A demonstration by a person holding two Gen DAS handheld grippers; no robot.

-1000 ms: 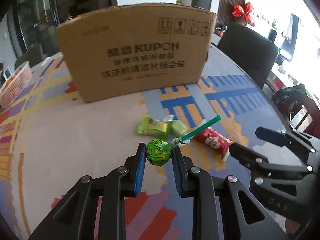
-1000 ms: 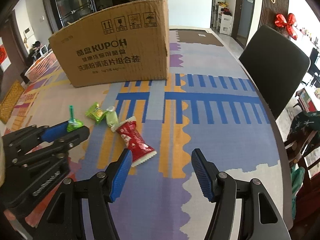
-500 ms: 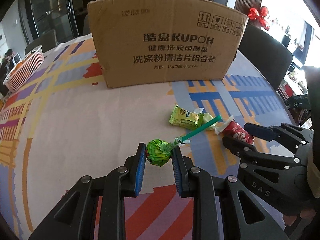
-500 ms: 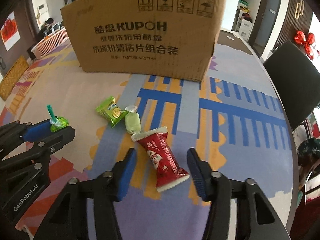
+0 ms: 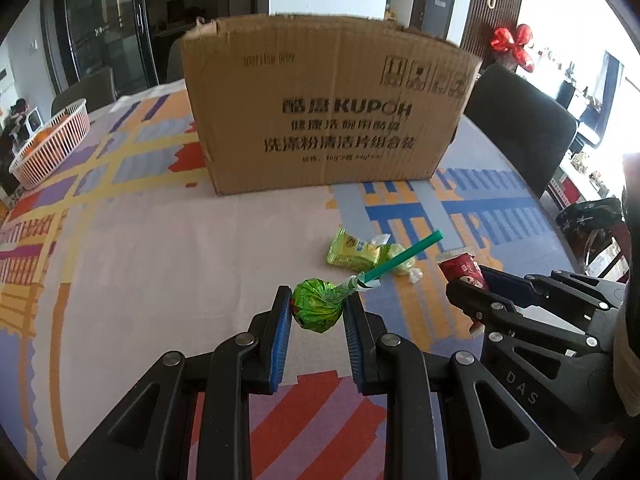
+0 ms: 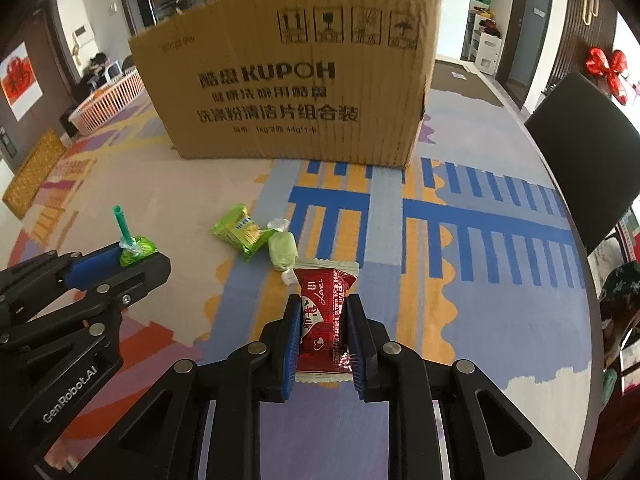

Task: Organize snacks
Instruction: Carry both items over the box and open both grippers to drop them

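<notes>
My right gripper (image 6: 323, 322) has just closed its jaws on the red packet (image 6: 325, 314), low over the surface (image 6: 500, 280). Left gripper (image 5: 316, 312) clamps the green lollipop (image 5: 318, 310). Both loads look ready for the far cardboard box (image 6: 296, 88); two green snacks (image 6: 256, 236) remain.

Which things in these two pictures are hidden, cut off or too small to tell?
- Inside of the cardboard box: both views show only its outer wall.
- Lower end of the red packet: left wrist view, behind the right gripper.
- Basket contents: too small; orange shapes only.
- Lollipop head: right wrist view, mostly covered by the left gripper.
</notes>
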